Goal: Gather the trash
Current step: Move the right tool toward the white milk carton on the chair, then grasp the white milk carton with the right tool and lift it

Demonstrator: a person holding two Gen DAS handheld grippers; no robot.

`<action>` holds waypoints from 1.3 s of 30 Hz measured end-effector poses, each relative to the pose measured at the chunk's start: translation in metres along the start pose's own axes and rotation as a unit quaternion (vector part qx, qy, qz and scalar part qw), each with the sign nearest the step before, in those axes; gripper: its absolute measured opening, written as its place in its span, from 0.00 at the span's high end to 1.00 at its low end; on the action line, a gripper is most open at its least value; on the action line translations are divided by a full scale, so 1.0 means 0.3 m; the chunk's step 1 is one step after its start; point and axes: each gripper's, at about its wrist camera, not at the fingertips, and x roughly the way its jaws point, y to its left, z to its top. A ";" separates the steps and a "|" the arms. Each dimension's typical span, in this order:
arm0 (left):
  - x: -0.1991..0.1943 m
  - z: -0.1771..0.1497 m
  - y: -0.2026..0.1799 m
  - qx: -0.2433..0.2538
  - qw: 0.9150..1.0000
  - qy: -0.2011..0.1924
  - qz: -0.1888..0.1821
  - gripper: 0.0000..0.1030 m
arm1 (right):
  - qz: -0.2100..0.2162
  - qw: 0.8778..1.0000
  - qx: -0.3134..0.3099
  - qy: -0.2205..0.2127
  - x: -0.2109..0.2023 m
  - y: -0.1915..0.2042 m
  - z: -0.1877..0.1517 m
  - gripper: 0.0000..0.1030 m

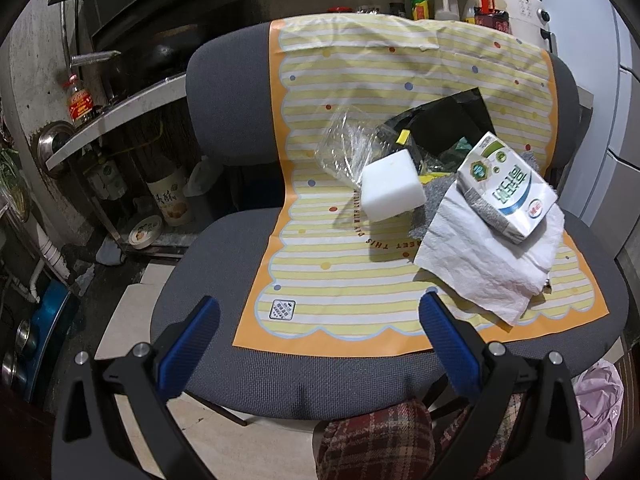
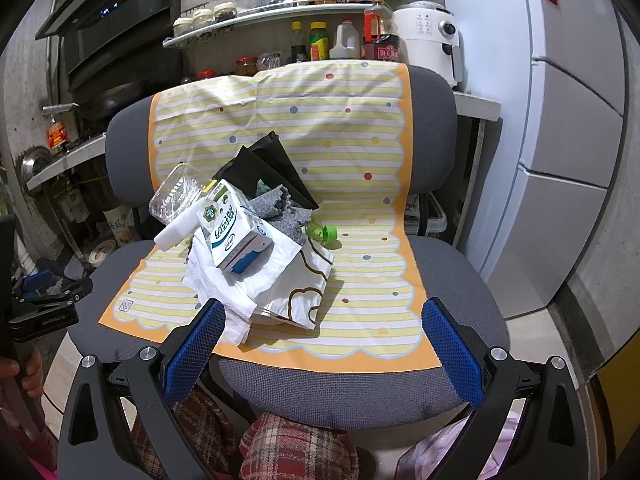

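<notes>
Currently both empty: left gripper (image 1: 320,320) and right gripper (image 2: 324,320) spread wide, hovering over chair (image 2: 340,388) front. Trash heaped mid-seat on mat (image 2: 360,280). Best start with carton (image 2: 236,236) atop tissue (image 2: 240,288); grip across narrow sides, lift straight, avoid dragging tissue.

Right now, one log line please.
left gripper open | right gripper open | milk carton on paper towel | nothing collected yet

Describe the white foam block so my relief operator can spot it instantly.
On the grey office chair, a yellow striped mat carries a trash pile. At the pile's left edge, against the crumpled clear plastic container, sits the white foam block: plain, unprinted, unlike the lettered white carton.
</notes>
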 end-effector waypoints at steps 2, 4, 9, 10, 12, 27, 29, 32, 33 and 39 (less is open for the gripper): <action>0.024 -0.005 0.004 -0.003 1.000 0.009 -0.001 0.06 | 0.019 1.000 0.000 0.001 0.037 0.003 0.000 0.06; 0.053 -0.011 0.008 -0.005 1.000 0.019 -0.002 0.06 | 0.051 0.999 0.013 0.006 0.077 0.009 0.008 0.06; 0.121 -0.018 0.007 0.002 0.999 0.032 0.002 0.06 | 0.098 0.994 -0.025 0.032 0.194 0.113 0.042 0.06; 0.136 -0.018 0.009 0.002 0.999 0.034 0.000 0.06 | 0.097 0.994 -0.047 0.033 0.214 0.139 0.042 0.06; 0.165 -0.013 0.016 -0.002 0.999 0.041 -0.003 0.06 | 0.090 0.991 -0.091 0.025 0.258 0.194 0.040 0.06; 0.257 0.010 -0.007 0.007 0.998 0.047 -0.041 0.06 | -0.019 0.957 -0.288 0.016 0.544 0.405 0.062 0.11; 0.254 0.016 -0.023 0.012 0.998 0.042 -0.052 0.06 | -0.014 0.955 -0.294 0.019 0.559 0.409 0.067 0.16; 0.239 0.024 -0.050 0.021 0.997 0.031 -0.063 0.06 | 0.006 0.962 -0.272 0.002 0.533 0.391 0.088 0.27; 0.235 0.027 -0.059 0.024 0.997 0.027 -0.065 0.06 | 0.015 0.965 -0.262 -0.008 0.517 0.389 0.099 0.28; 0.197 0.034 -0.136 0.043 0.994 0.006 -0.099 0.06 | 0.045 0.985 -0.140 -0.090 0.291 0.227 0.198 0.30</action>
